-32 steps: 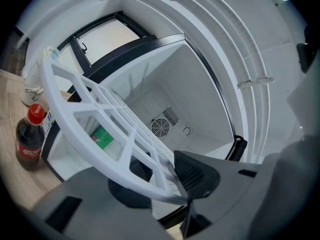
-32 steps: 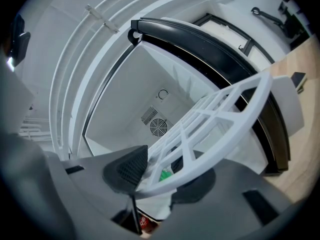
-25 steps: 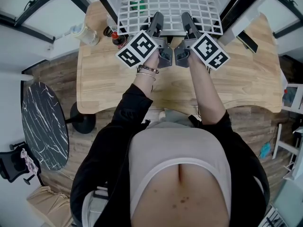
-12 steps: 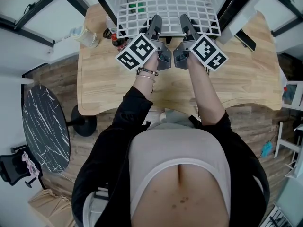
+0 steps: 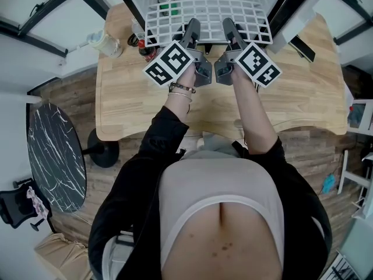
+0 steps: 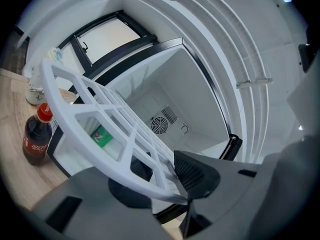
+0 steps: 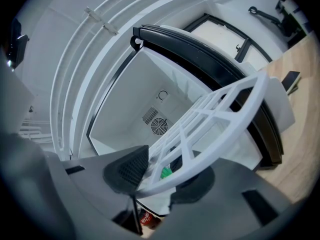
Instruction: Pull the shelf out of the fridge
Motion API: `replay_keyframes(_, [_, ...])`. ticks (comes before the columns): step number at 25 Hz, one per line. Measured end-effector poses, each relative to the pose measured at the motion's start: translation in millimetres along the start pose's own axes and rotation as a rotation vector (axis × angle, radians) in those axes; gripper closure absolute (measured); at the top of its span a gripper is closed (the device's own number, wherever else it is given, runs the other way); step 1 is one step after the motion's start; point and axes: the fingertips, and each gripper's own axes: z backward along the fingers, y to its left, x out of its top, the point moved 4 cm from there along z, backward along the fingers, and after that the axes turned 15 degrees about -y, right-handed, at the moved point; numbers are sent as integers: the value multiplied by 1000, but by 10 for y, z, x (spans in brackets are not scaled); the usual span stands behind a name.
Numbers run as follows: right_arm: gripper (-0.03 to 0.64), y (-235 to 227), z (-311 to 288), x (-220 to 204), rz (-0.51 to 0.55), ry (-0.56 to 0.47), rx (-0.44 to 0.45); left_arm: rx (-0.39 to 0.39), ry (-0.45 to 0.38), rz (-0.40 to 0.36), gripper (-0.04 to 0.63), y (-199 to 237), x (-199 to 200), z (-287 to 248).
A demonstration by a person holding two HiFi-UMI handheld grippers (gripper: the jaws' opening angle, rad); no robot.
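You are clamping the left tongs (image 5: 193,23) and right tongs (image 5: 228,22) on the front rail of the white shelf (image 5: 250,15), which is standing partway out of the open fridge (image 6: 167,96) above the worktop (image 5: 125,98), and the next move is calling for a level, even pull toward you.

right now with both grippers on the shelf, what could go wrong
The left gripper and right gripper grip the shelf only by its front rail, so its far end may sag or twist once free of the fridge. Its left corner is close to the cola bottle and could tip it.
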Motion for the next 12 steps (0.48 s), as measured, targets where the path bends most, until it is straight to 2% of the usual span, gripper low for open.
replay_keyframes(12, [466,21,52,0,-4,3,1,1,3,1,456,-12,8,56])
